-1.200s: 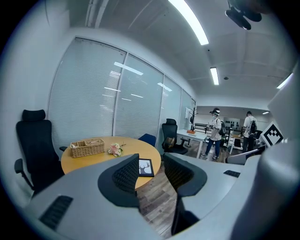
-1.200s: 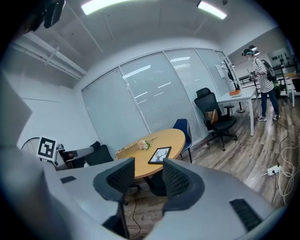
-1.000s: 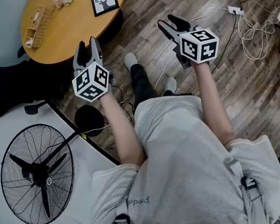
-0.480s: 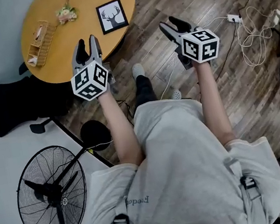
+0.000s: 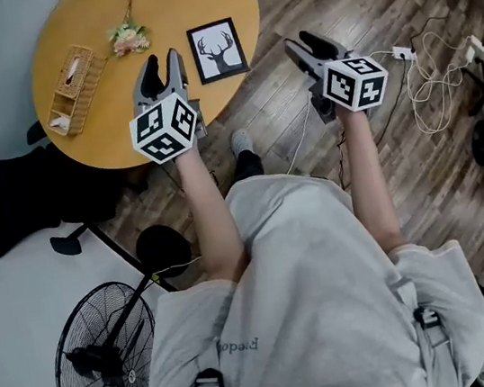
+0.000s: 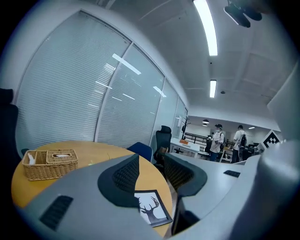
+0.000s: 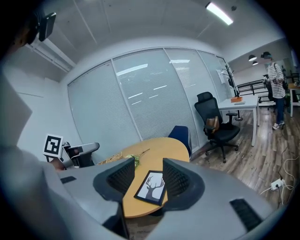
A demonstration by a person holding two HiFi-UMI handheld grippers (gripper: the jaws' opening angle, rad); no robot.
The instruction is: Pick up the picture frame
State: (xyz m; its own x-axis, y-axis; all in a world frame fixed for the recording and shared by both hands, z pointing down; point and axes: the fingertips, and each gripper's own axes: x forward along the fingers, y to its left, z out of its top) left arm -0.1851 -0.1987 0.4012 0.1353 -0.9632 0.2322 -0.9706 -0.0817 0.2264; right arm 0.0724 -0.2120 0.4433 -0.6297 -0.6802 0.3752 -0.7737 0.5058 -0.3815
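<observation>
Wood-plank flooring surrounds a round wooden table (image 5: 103, 132), seen from above. On it the picture frame (image 5: 218, 50), holding a deer print, lies flat at the top's 3 o'clock side, close to the rim, so it looks easy to reach from the floor side. A wicker basket (image 5: 72, 87) sits at 9 o'clock and a flower sprig (image 5: 129, 34) near 11, both well apart from the frame. The left gripper (image 5: 160, 66) hovers over the 6 o'clock edge, near the frame. The right gripper (image 5: 304, 43) hangs over the floor just past the rim. Both pairs of jaws stand apart with nothing between them. Each gripper view shows the print through its gap, which suggests both are held open and aimed for an approach. Nothing touches the frame yet.
</observation>
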